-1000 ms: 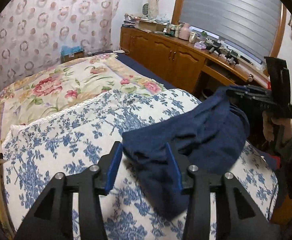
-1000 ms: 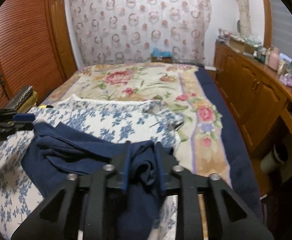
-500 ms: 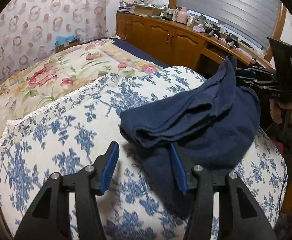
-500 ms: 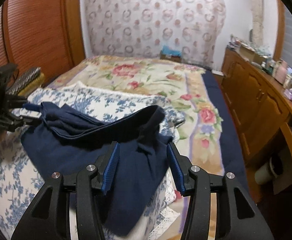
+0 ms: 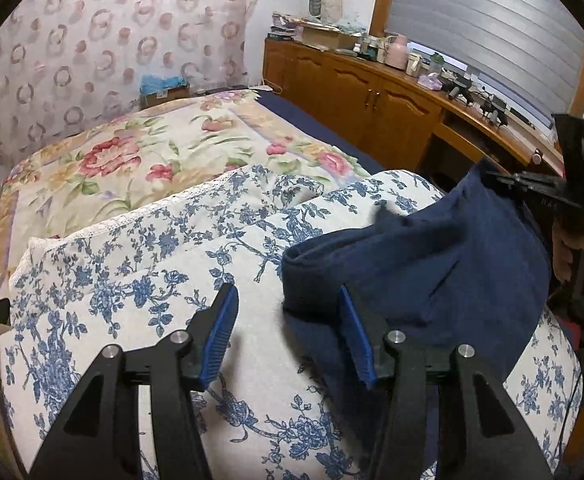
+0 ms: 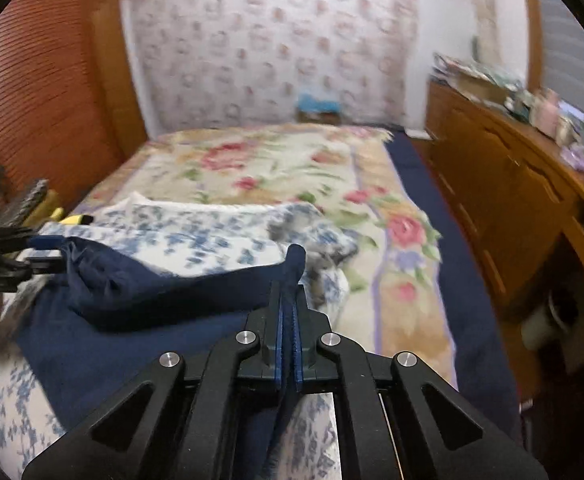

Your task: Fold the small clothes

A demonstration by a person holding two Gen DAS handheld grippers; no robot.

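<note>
A navy garment [image 5: 431, 264] lies bunched on a blue-flowered white quilt [image 5: 140, 280] spread over the near end of the bed [image 5: 140, 148], whose far part shows a cover with pink roses. The right hand-held gripper [image 6: 288, 300] has just been closing and now pinches the garment's right edge, its blue pads pressed together on a fold that pokes up beyond the tips, with more cloth hanging down between the fingers toward the camera. From there the fabric stretches leftward in a rolled ridge to the left hand-held gripper [image 5: 288, 320]. That one stands partly apart: its right finger rests over the garment's near-left part, while its left finger hangs above bare quilt, and the garment's folded left corner sits just beyond the gap; its pads do not press the cloth. A wooden desk [image 5: 371, 92] crowded with small items runs along the right side of the bed.
</note>
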